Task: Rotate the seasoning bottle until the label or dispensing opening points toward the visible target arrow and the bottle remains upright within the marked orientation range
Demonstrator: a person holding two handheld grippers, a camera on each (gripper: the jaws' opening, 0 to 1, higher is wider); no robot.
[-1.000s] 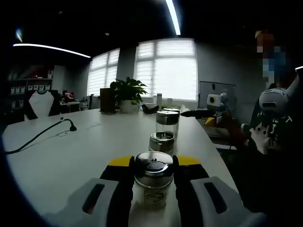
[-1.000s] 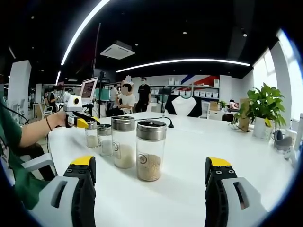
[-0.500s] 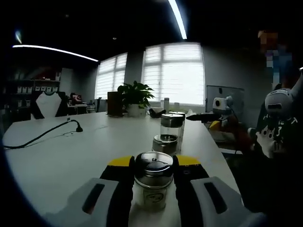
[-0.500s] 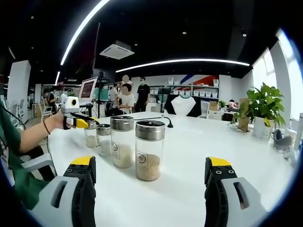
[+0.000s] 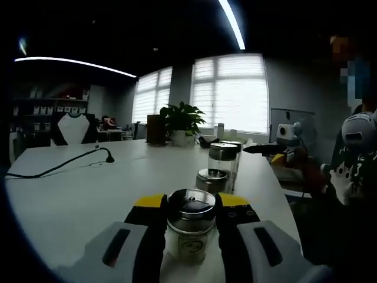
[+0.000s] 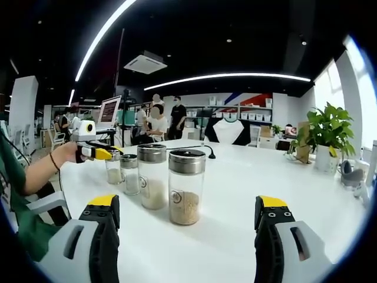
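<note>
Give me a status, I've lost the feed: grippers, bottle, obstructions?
Left gripper shut on the end bottle, upright. Right gripper open, short of the row. Three more bottles in line; nearest close behind.

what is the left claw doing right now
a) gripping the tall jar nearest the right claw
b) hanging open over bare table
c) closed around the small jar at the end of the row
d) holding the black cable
c: in the left gripper view the left claw has both jaws pressed against the sides of the small steel-lidded jar, with the rest of the row behind it.
</note>
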